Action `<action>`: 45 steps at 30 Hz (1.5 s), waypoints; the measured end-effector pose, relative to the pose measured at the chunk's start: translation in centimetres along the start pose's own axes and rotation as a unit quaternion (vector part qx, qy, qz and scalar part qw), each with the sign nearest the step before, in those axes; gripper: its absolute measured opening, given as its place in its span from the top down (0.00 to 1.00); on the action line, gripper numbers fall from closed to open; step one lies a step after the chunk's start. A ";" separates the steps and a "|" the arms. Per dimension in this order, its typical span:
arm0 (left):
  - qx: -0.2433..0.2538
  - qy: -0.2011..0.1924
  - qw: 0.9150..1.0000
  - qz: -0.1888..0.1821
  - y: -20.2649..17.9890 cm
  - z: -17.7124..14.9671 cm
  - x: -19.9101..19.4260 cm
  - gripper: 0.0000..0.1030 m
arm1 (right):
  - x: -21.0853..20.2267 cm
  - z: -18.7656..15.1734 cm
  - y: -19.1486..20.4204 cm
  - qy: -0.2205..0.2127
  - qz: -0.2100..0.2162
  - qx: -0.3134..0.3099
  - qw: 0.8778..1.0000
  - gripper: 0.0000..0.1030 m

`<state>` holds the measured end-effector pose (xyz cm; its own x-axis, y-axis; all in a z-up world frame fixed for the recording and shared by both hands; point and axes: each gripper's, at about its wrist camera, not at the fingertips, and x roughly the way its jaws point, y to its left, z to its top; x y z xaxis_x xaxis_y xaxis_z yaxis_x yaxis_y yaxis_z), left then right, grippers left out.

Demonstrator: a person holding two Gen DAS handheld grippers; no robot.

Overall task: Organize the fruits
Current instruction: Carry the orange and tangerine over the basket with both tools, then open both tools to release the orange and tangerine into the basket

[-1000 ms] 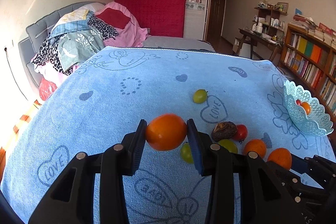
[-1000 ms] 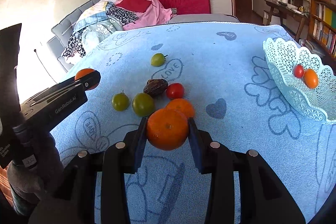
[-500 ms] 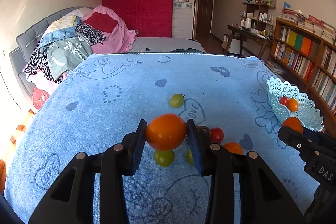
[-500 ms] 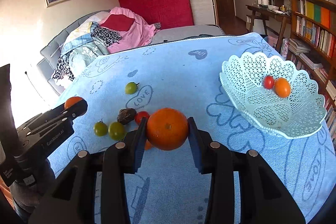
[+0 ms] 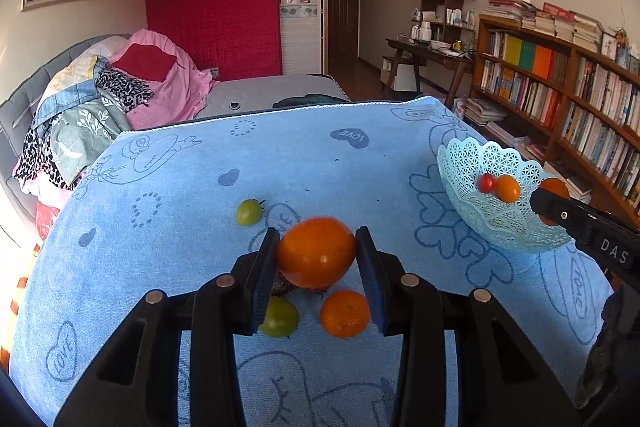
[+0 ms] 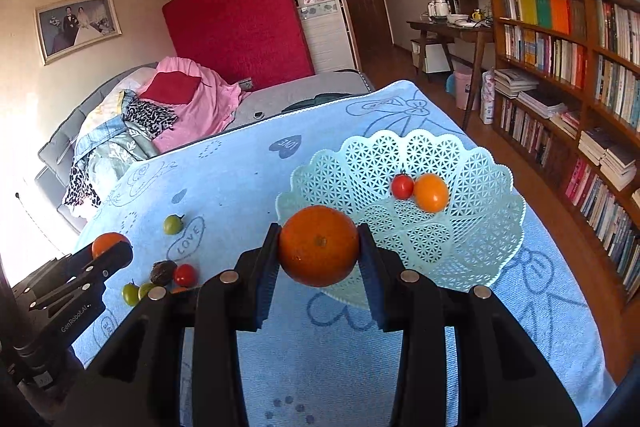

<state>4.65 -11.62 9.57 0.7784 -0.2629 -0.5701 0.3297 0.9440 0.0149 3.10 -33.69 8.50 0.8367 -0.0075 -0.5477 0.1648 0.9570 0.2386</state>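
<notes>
My left gripper is shut on an orange fruit, held above the fruits on the blue towel. My right gripper is shut on an orange, held at the near left rim of the pale blue lattice basket. The basket holds a small red tomato and a small orange fruit. On the towel lie an orange, green tomatoes, a red tomato and a dark brown fruit.
A bed with piled clothes stands behind the table at the left. A bookshelf and a desk stand at the right. The towel's right edge lies close past the basket.
Both grippers have moved right with their fruits. The right gripper came from above the fruit pile to the basket's rim. The left gripper rose over the pile.
</notes>
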 end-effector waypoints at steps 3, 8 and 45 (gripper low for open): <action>0.014 -0.003 1.000 -0.014 -1.6 0.6 0.4 0.62 | 0.2 0.0 -1.5 -0.001 -0.020 0.010 1.000 0.62; 0.042 0.001 0.998 -0.040 -4.5 1.3 1.9 0.62 | 0.5 0.1 -3.7 -0.007 -0.044 0.022 0.999 0.62; 0.111 -0.011 0.986 -0.121 -14.1 3.0 6.3 0.32 | 0.7 0.6 -7.9 -0.028 -0.094 0.058 0.993 0.62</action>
<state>6.44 -27.20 8.22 0.6737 -0.4814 -0.5607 0.6138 0.7870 0.0618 2.72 -41.42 6.69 0.8128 -0.2030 -0.5460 0.3774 0.8975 0.2280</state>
